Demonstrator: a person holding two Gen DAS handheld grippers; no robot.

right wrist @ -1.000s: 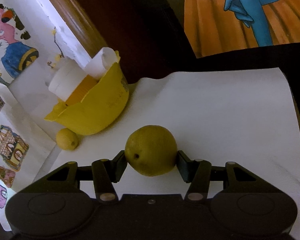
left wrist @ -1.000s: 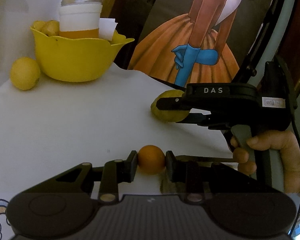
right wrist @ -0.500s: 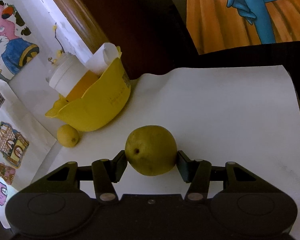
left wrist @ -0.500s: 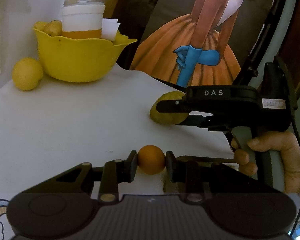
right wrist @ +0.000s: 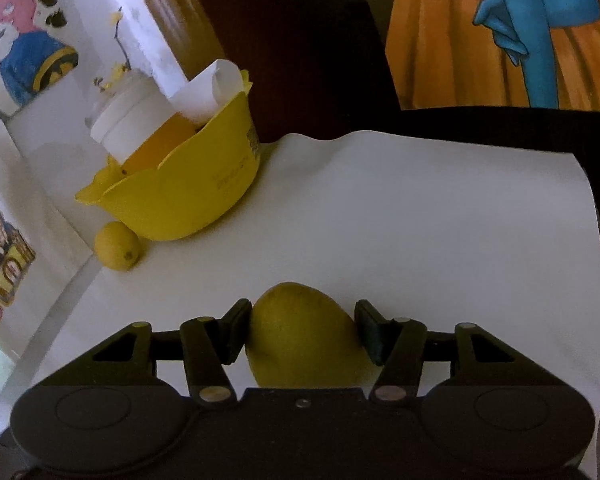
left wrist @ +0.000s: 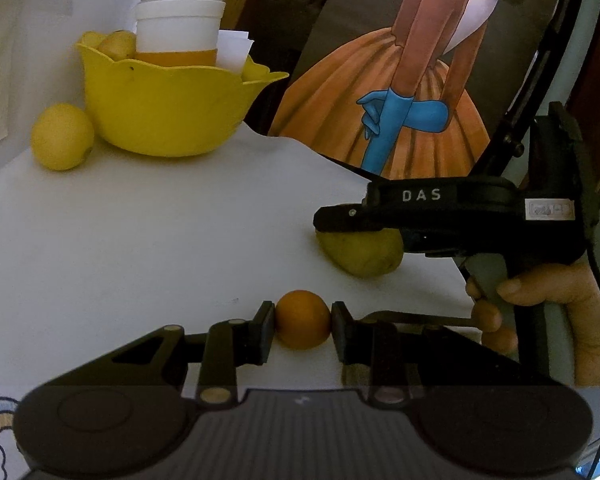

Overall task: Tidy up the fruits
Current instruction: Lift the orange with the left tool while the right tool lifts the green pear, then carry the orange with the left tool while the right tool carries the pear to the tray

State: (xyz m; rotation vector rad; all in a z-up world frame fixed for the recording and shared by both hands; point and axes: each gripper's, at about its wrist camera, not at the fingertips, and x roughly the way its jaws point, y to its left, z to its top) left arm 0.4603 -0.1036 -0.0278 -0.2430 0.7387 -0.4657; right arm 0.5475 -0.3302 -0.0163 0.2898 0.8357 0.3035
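Note:
My left gripper [left wrist: 302, 326] is shut on a small orange fruit [left wrist: 303, 314] low over the white table [left wrist: 160, 240]. My right gripper [right wrist: 304, 326] has its jaws opening around a larger yellow-green fruit [right wrist: 300, 344], which has sunk between the pads and sits on the table. From the left wrist view that fruit [left wrist: 360, 254] lies under the right gripper [left wrist: 340, 216]. A yellow bowl [left wrist: 160, 120] stands at the far left with fruit inside, and a lemon [left wrist: 62, 136] lies beside it on the table.
A white and orange cup [left wrist: 178, 32] and folded paper [left wrist: 232, 48] stand in the bowl. A painting [left wrist: 400, 100] leans behind the table's far edge. A person's hand [left wrist: 540, 292] holds the right gripper's handle. Pictures [right wrist: 20, 60] cover the left wall.
The right jaws have spread a little and the yellow-green fruit has dropped lower between them, down onto the table. The left gripper and its orange fruit have stayed put.

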